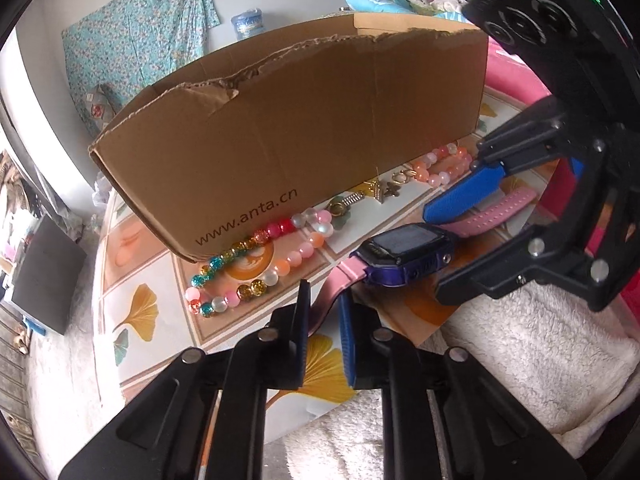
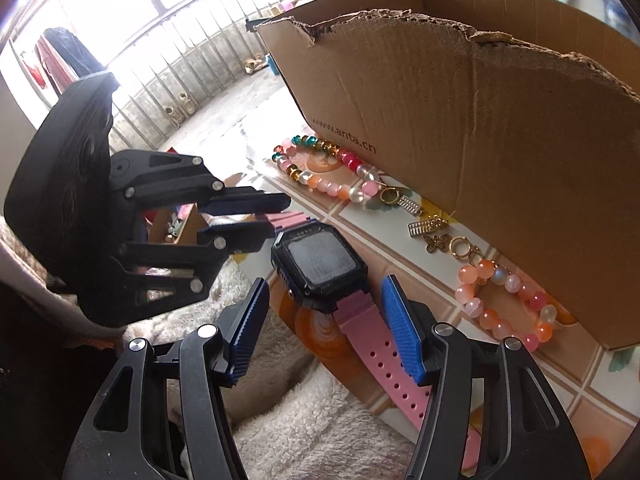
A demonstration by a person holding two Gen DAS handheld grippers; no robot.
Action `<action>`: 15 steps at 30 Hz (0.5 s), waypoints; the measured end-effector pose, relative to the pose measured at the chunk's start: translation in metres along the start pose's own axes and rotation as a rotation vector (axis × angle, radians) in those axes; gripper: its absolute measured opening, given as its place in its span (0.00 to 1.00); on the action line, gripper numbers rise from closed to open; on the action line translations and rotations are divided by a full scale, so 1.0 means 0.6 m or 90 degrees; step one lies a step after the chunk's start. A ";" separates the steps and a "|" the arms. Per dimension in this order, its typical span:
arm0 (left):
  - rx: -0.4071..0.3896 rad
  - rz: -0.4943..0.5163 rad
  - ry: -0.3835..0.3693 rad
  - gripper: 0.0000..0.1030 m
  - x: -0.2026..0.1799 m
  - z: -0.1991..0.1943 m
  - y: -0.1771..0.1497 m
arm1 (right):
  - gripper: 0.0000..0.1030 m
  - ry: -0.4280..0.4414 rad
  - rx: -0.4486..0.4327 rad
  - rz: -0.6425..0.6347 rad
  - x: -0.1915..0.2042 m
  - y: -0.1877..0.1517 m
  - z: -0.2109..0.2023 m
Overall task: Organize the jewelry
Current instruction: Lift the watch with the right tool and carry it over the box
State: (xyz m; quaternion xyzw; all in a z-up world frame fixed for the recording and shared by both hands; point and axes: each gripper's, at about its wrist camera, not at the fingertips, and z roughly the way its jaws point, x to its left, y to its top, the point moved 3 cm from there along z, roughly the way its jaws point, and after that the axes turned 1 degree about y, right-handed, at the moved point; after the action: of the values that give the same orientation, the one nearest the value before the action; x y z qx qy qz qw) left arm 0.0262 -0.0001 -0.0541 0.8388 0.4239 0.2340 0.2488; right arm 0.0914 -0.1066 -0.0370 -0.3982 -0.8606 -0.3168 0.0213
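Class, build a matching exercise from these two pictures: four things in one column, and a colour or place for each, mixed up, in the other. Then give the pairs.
Things
1. watch strap
2. box
3. bead bracelet
4. butterfly charm

Descriptions
A. brown cardboard, torn top edge
B. pink, with punched holes
C. gold, lying beside rings by the box
D. many colours, in a loop at the box corner

Pairs: 1-B, 2-A, 3-D, 4-C

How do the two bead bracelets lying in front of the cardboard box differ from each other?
The multicoloured bead bracelet mixes glittery teal, gold and red beads with pink ones; the orange-and-pink bead bracelet has only soft orange, pink and whitish beads. The first lies near the printed corner of the brown cardboard box, the second farther along its wall. Both are loops of round beads, lying flat beside gold charms.
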 end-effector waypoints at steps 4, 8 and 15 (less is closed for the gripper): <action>0.014 -0.034 -0.034 0.12 0.018 0.003 0.005 | 0.48 -0.076 -0.007 -0.013 0.007 -0.017 -0.008; 0.021 -0.065 -0.057 0.11 0.031 0.007 0.003 | 0.32 -0.131 -0.025 -0.004 0.002 -0.030 -0.009; 0.001 -0.095 -0.088 0.05 0.048 -0.015 -0.001 | 0.04 -0.197 -0.052 0.022 -0.004 -0.036 -0.032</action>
State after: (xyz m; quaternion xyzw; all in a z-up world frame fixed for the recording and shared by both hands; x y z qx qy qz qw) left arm 0.0356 0.0261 -0.0423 0.8194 0.4672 0.1559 0.2933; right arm 0.0740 -0.1295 -0.0338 -0.4575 -0.8331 -0.2858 -0.1225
